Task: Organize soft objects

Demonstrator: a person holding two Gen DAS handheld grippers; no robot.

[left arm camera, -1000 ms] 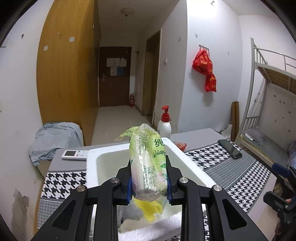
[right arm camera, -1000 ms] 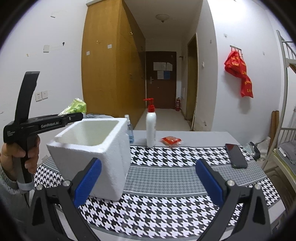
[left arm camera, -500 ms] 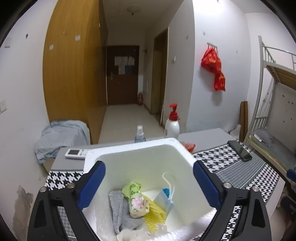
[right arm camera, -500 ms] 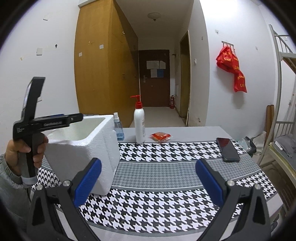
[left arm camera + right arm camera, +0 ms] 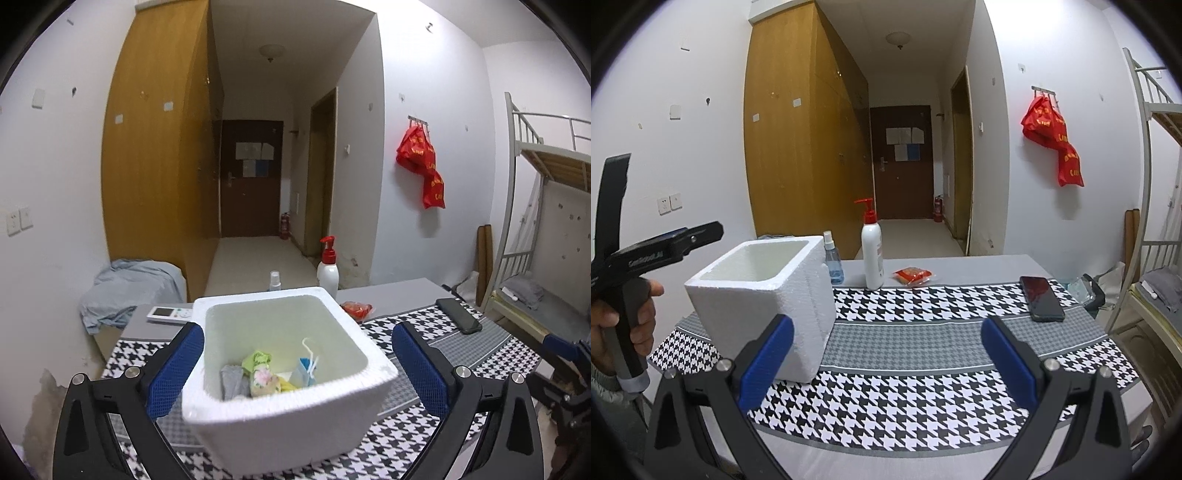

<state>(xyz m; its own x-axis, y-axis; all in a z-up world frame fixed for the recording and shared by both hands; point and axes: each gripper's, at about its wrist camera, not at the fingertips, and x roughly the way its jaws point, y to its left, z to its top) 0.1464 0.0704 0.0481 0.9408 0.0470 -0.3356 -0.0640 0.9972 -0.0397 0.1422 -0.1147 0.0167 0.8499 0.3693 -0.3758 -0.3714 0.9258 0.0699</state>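
Both tongs gape empty; the red packet lies beyond the pump bottle, nearer the right tongs; the left tongs straddle the box.

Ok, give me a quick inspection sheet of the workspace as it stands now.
Surface: houndstooth cloth on the table.
Job's things: foam box holds tissue pack, grey cloth, face mask.
Clutter: pump bottle, spray bottle, red packet, phone, remote.
Grippers: left gripper open, jaws just opened, nothing between; right gripper open, empty.
Cables: nothing seen.
Surroundings: wardrobe, door, bunk bed.
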